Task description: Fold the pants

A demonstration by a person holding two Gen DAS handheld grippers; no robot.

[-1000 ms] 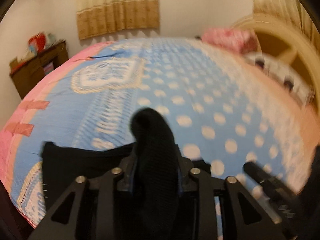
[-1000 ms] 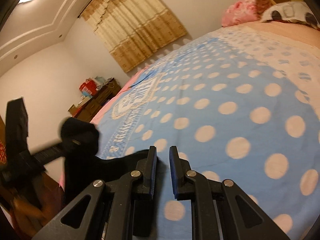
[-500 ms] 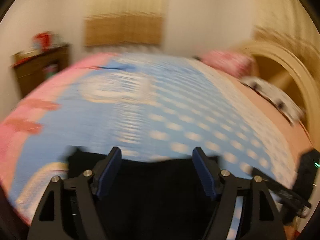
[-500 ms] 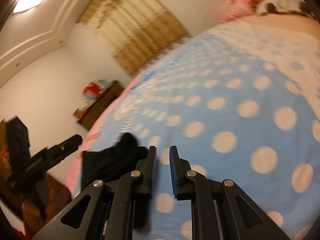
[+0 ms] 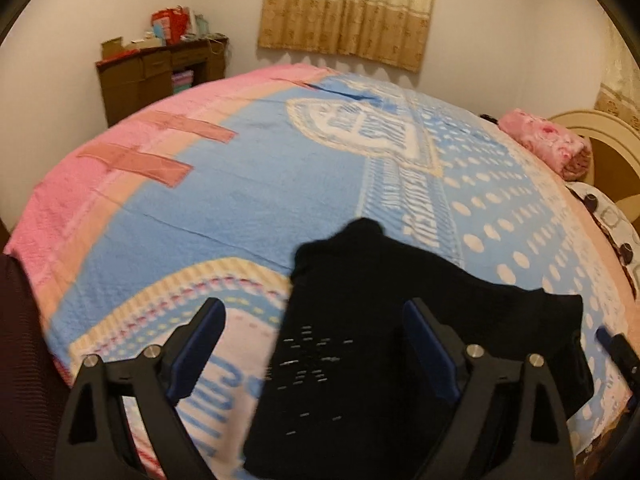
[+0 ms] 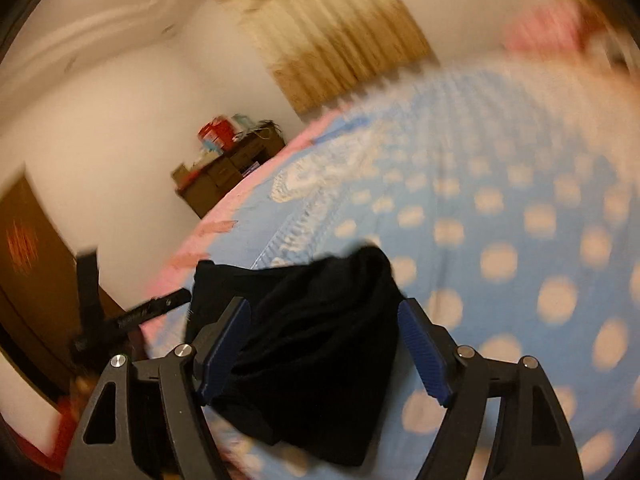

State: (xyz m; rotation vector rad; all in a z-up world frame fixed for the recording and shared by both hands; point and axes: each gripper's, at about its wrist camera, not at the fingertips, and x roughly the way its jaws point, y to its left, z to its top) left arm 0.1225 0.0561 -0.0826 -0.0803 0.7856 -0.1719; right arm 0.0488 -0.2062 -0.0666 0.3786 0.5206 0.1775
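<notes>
Lying on the near edge of a wide bed, a pair of black pants point(image 5: 360, 320) sits bunched in a loose, partly folded heap on a blue bedspread point(image 5: 248, 200) patterned with pale dots and a pink border. In the left wrist view, the pants spread from the near centre toward the right, with one rounded hump of cloth poking up at the far side of the heap.

The left gripper point(image 5: 316, 344) is released: its jaws have just been opening and now stand wide apart. One blue pad point(image 5: 200, 344) rests over bare bedspread left of the pants, the other over the black cloth, and neither presses on the fabric. At the near right edge of this view, the tip of the other tool just shows.

In the right wrist view, which is blurred, the right gripper point(image 6: 324, 344) is released too. Its jaws have just been opening, and the pants point(image 6: 320, 340) lie between the two blue pads without being pinched. To the left in this view, the black body of the left gripper point(image 6: 132, 316) shows beside the heap.

Farther off, a brown wooden cabinet point(image 5: 160, 76) stands against the white wall on the left, with red and white clutter on top. A tan curtain point(image 5: 344, 8) hangs on the far wall. At the far right of the bed there is a pink floral pillow point(image 5: 548, 144) near a cream headboard point(image 5: 600, 128).
</notes>
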